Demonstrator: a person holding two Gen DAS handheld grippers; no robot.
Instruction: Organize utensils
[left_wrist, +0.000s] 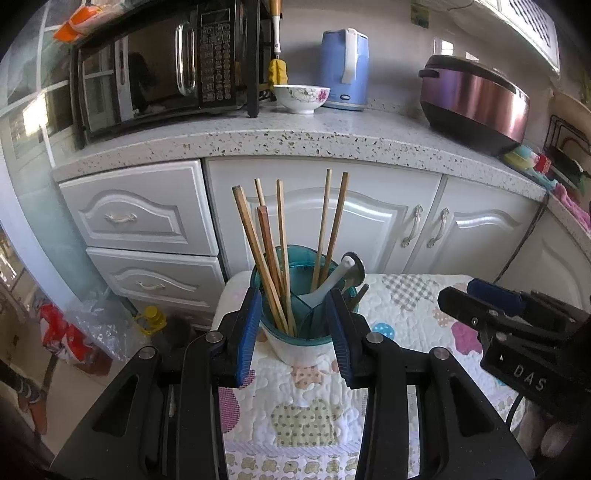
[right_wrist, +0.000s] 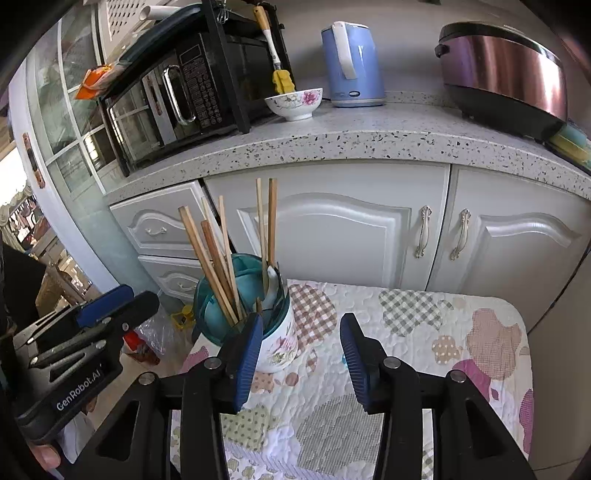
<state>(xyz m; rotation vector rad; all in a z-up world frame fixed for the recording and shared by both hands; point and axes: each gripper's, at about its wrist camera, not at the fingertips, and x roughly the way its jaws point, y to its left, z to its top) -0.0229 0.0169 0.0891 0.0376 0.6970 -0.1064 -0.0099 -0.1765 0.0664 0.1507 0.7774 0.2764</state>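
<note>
Left tool (left_wrist: 293, 325) frames the utensil holder (left_wrist: 295, 332), right tool (right_wrist: 301, 354) open beside it

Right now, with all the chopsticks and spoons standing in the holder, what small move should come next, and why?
Probably draw both claws back. The chopsticks and the white spoon already stand in the utensil holder, and nothing loose shows on the quilted cloth. The left claw frames the holder with its pads apparently clear; the right claw is open and empty.

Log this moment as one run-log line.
left gripper: open, framing holder | right gripper: open, empty | chopsticks, spoons: in holder
</note>
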